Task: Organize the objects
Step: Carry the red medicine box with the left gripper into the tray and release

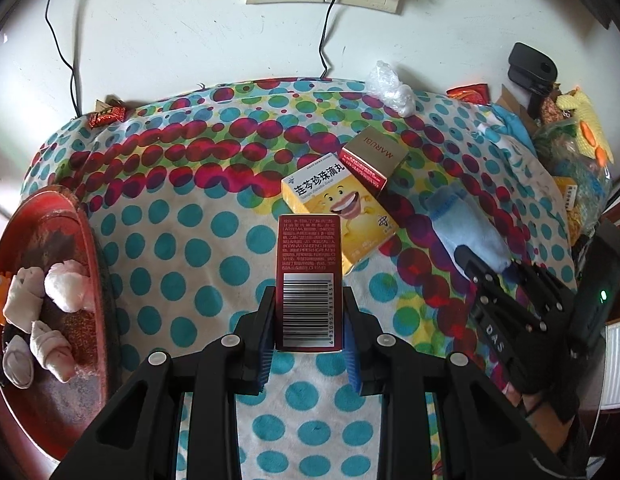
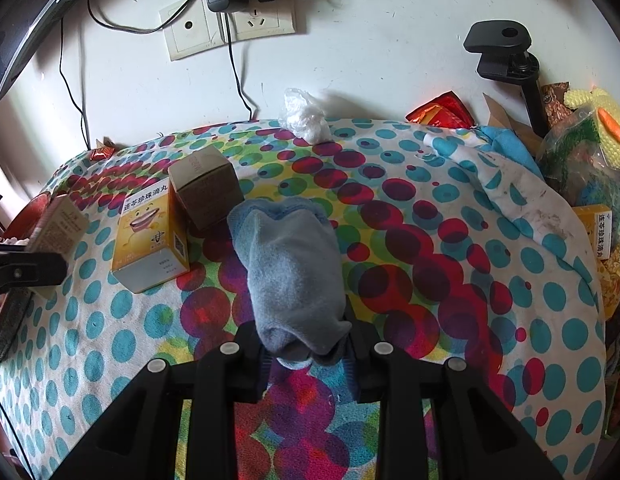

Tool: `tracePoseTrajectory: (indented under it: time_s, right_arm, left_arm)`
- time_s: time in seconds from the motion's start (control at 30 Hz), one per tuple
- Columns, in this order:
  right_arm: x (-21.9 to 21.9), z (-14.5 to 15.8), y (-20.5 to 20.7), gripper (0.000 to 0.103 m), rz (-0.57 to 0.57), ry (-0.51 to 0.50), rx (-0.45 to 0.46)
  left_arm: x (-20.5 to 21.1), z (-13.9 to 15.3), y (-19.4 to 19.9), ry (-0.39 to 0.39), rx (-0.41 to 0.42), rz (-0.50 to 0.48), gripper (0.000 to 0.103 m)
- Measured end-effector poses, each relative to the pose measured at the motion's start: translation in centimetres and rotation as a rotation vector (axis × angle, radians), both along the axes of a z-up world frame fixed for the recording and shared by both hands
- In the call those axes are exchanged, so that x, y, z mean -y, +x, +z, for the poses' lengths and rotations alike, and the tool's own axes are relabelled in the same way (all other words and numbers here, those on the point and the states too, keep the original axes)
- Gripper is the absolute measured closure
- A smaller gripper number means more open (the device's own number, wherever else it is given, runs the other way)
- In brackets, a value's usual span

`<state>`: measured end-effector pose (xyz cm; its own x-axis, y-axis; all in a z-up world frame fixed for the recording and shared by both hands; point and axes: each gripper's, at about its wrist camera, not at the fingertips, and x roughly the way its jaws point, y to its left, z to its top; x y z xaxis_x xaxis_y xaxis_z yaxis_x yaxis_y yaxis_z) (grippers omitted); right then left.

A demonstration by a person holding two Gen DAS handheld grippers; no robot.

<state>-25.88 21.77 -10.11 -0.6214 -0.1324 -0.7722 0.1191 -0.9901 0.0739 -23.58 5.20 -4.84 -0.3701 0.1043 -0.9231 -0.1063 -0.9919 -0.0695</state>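
My left gripper (image 1: 309,322) is shut on a dark red box (image 1: 310,276) with a barcode, held above the dotted cloth (image 1: 181,240). Just beyond it lie a yellow cartoon box (image 1: 334,200) and a gold-and-red MARUBI box (image 1: 370,160), touching each other. My right gripper (image 2: 307,354) is shut on a blue sock (image 2: 291,268) that stretches away from its jaws. In the right wrist view the yellow box (image 2: 149,240) and the gold box (image 2: 207,188) sit left of the sock. The red box (image 2: 61,228) shows at the far left there, in the left gripper.
A red tray (image 1: 69,216) with several rolled white socks (image 1: 37,312) sits at the left edge. Crumpled plastic (image 1: 390,88) lies by the wall. Snack packets, a black clamp stand (image 2: 506,52) and a cluttered pile with a yellow knit toy (image 1: 586,124) fill the right side. Cables hang from wall sockets (image 2: 229,24).
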Motion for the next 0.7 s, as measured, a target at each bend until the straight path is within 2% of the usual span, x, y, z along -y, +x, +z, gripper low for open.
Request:
tracePoseTrajectory:
  time_s: [0.4,0.53,0.7]
  right_arm:
    - [0.2,0.1,0.0,0.075,-0.006,0.010,0.000]
    - [0.3,0.1,0.0,0.075,-0.008,0.016,0.000]
    - [0.6,0.1,0.0,0.075,-0.011,0.028,0.000]
  left_arm:
    - [3.9,2.8,4.0,-0.057,-0.044,-0.052,0.076]
    - [6.1,3.7,5.1,-0.068,-0.054,-0.039,0.076]
    - [9.5,4.0,5.5,-0.066,-0.051,0.023,0.076]
